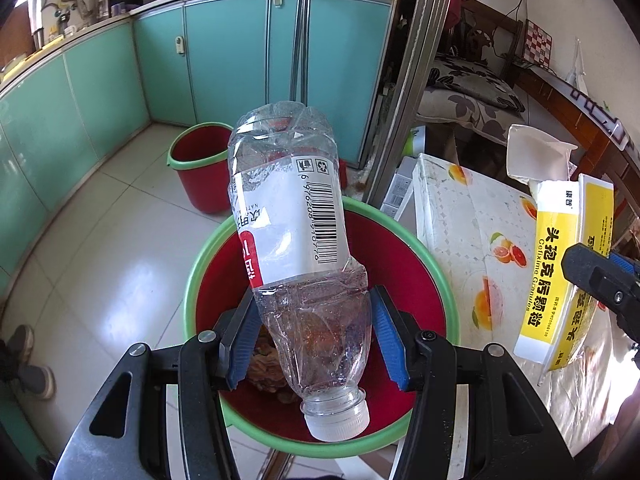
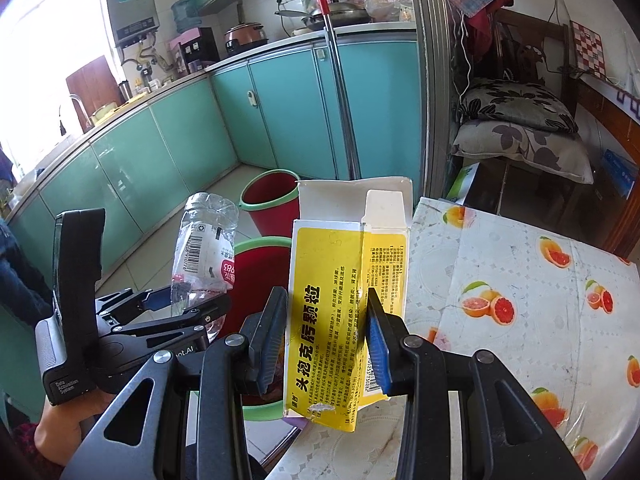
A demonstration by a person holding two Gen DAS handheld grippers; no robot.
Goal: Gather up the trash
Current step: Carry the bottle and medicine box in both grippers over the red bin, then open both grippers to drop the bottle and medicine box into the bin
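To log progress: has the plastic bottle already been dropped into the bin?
No, the left gripper grips the plastic bottle above the bin.

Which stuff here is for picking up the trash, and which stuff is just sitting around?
For the job:
- crushed clear plastic bottle in the left tongs
- yellow cardboard medicine box in the right tongs
- near red bin with green rim

Just there:
- second red bin
- fruit-print tablecloth
- floral cushions
- teal cabinets
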